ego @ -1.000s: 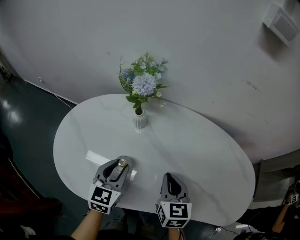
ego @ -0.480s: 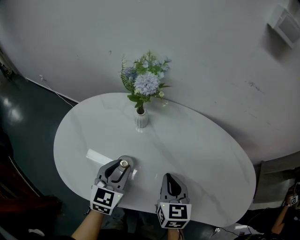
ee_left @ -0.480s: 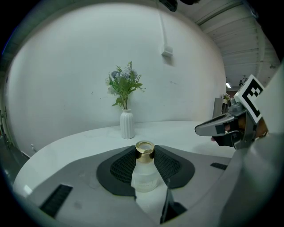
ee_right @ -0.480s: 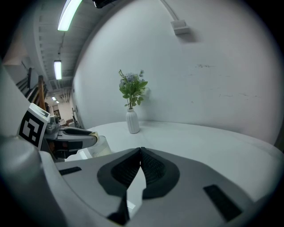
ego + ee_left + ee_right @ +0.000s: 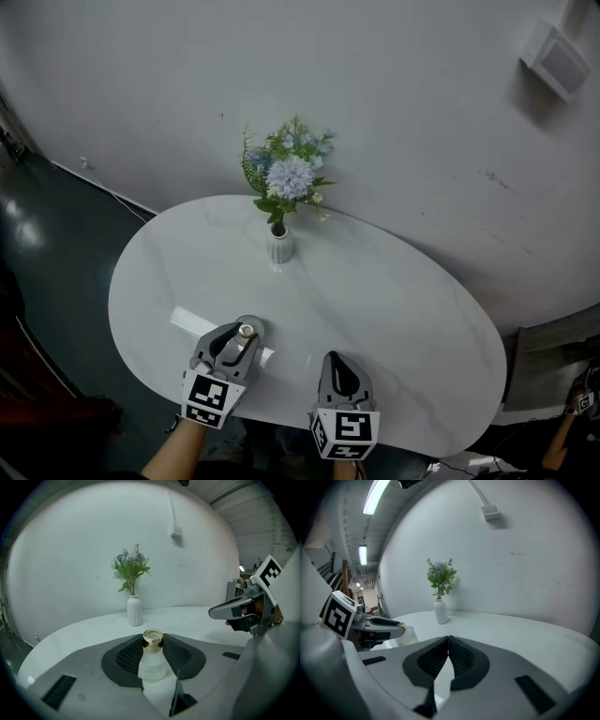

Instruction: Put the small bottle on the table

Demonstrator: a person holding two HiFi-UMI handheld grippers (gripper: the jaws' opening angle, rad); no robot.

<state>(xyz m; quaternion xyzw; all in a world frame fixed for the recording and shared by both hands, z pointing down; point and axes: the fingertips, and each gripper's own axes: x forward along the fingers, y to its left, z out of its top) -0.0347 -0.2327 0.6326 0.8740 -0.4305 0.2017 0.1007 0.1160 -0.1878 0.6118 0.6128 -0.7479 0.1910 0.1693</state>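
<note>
The small bottle (image 5: 152, 660) is frosted clear with a gold cap (image 5: 246, 330). It stands upright between the black pads of my left gripper (image 5: 153, 652), which is shut on it. In the head view my left gripper (image 5: 236, 339) is over the near left part of the white oval table (image 5: 394, 300). I cannot tell whether the bottle's base touches the tabletop. My right gripper (image 5: 338, 367) is at the table's near edge, to the right of the left one, shut with nothing between its pads (image 5: 449, 656). From the right gripper view the bottle (image 5: 407, 636) shows held in the left jaws.
A white ribbed vase (image 5: 278, 246) with blue flowers and green sprigs (image 5: 289, 173) stands at the table's far side by the white wall (image 5: 394, 112). The dark floor (image 5: 47, 253) lies off the table's left.
Both grippers have stayed nearly in place, the left still holding the bottle. The head view has shifted slightly.
</note>
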